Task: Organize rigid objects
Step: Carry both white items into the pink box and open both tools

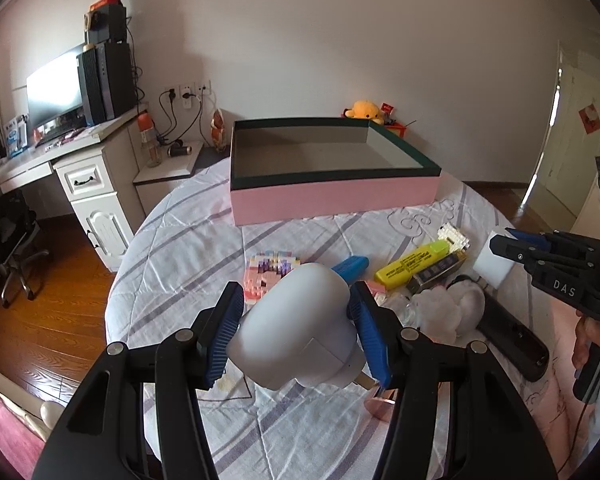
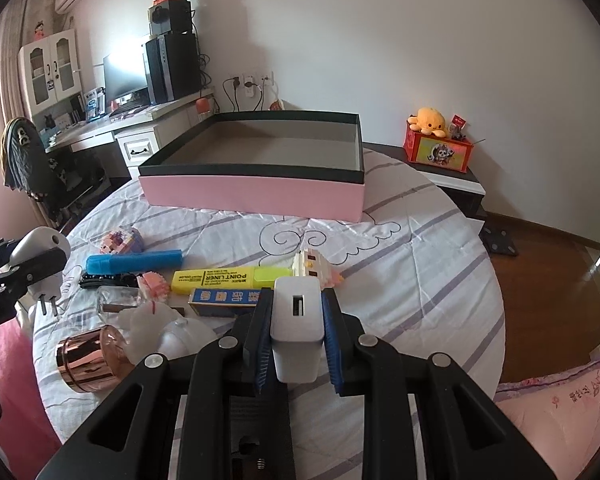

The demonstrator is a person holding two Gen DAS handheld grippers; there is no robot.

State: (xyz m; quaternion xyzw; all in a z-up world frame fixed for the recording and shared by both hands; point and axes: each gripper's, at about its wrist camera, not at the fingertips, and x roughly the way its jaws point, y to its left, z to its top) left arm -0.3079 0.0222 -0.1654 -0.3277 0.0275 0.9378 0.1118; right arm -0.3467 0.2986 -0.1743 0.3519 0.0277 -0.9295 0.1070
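My left gripper (image 1: pixel 296 312) is shut on a rounded white plug adapter (image 1: pixel 300 320) and holds it above the bed; its two metal prongs show in the right wrist view (image 2: pixel 40 248). My right gripper (image 2: pixel 296 300) is shut on a white square USB charger (image 2: pixel 298 320), also seen in the left wrist view (image 1: pixel 494 264). An empty pink box with a dark rim (image 1: pixel 332 196) (image 2: pixel 256 192) stands at the far side of the bed. Loose items lie between it and the grippers.
On the striped quilt lie a yellow highlighter (image 2: pixel 228 278), a blue marker (image 2: pixel 134 260), pastel brick models (image 1: pixel 272 272), a blue-and-gold small box (image 2: pixel 224 300), a copper cup (image 2: pixel 88 360), a white fluffy item (image 1: pixel 448 308) and a black remote (image 1: pixel 512 340). A desk stands left.
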